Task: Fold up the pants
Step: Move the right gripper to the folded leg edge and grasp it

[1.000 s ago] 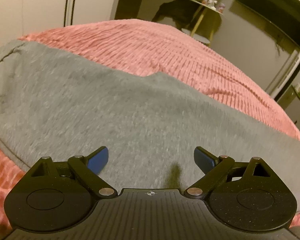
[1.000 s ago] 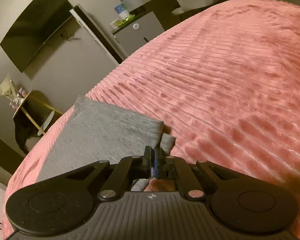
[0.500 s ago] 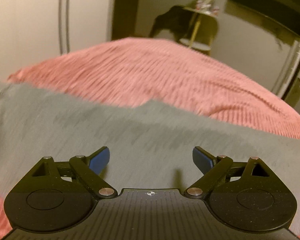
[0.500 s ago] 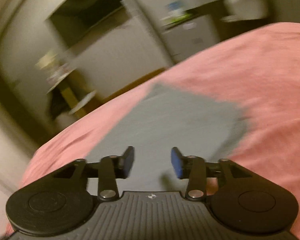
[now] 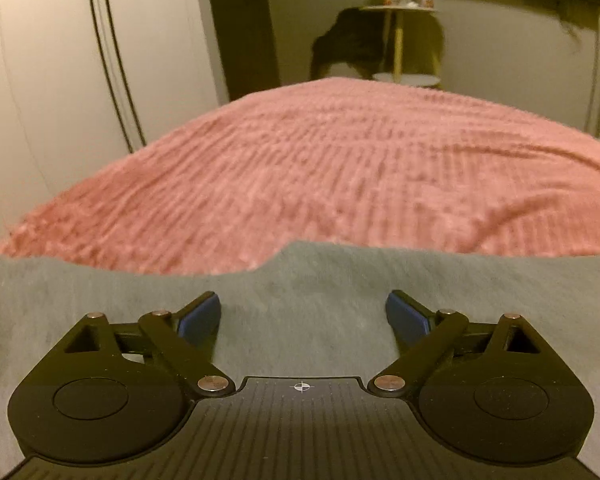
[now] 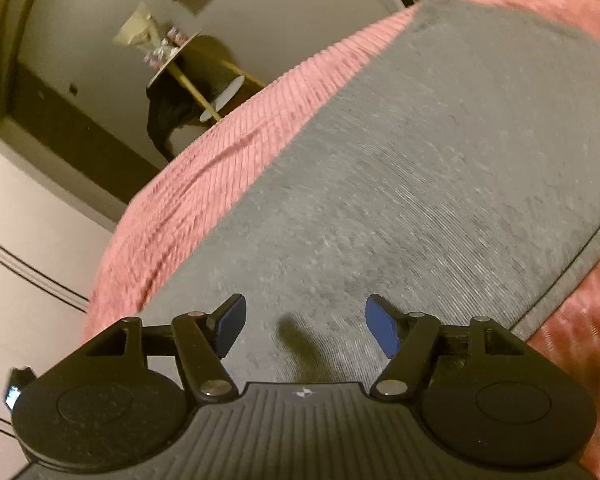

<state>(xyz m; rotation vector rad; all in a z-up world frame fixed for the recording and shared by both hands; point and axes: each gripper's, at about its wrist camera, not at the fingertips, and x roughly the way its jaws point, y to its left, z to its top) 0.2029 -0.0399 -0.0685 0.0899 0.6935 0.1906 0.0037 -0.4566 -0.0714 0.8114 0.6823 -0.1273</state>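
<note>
grey pants [image 6: 440, 168] lie lengthwise up-right (flat); both grippers' jaws apart, right's opening.

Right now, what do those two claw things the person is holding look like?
Both look alike: the left claw and right claw are matte black, with two round discs, a ribbed body, silver rivets on linked bars, a small white crosshair mark, and blue pads on the fingers. No hands or sleeves show.
</note>
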